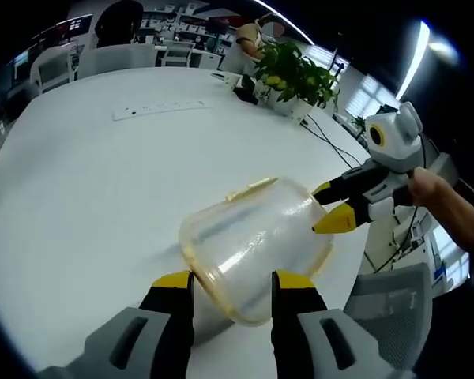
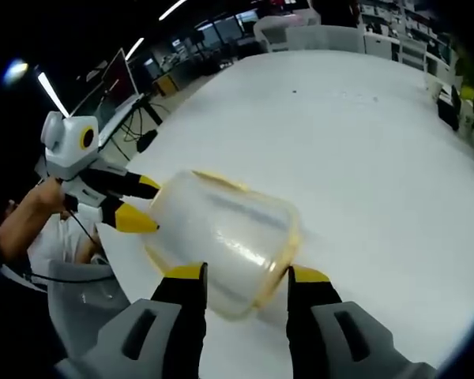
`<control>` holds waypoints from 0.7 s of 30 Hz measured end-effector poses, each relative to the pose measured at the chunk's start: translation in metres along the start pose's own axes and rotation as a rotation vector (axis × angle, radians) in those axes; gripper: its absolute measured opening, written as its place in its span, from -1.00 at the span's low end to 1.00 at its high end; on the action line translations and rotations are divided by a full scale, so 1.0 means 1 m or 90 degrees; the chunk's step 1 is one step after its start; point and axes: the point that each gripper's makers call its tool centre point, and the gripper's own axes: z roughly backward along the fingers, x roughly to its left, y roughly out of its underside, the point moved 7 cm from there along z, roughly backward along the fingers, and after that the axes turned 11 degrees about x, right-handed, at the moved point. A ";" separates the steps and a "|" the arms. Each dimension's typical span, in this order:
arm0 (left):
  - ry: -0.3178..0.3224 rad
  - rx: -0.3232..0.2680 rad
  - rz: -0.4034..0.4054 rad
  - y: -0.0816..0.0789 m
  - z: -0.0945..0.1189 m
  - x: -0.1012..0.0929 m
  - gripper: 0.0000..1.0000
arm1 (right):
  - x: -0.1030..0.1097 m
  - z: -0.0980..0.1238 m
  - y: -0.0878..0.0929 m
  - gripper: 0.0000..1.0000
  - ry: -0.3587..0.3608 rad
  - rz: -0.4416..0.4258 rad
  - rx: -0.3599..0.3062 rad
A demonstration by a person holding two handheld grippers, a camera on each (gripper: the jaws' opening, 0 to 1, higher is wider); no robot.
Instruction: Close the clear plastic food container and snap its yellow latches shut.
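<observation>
Two grippers — left gripper (image 1: pixel 231 281) and right gripper (image 2: pixel 246 272) — jaws parted, empty, flanking container (image 1: pixel 255 246) lying sideways, long axis spanning between them

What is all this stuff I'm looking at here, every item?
Food container: one, clear with yellow trim, on its side, between both grippers.
Table: one, white, round.
Power strip: one, white, far side of table.
Potted plant: one, green, far table edge.
Chairs: several, pale, beyond the table.
Left gripper: grey, yellow-tipped jaws apart at the container.
Right gripper: same colours, jaws apart at the container.
Hand: one, holding right gripper.
</observation>
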 end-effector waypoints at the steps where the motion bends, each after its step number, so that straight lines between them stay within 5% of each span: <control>1: 0.000 0.001 0.000 0.002 0.001 0.000 -0.37 | 0.002 0.000 0.001 -0.28 0.000 0.000 0.000; 21: -0.004 0.011 0.005 0.039 0.021 -0.002 -0.36 | 0.036 -0.006 0.021 -0.27 -0.003 0.008 0.000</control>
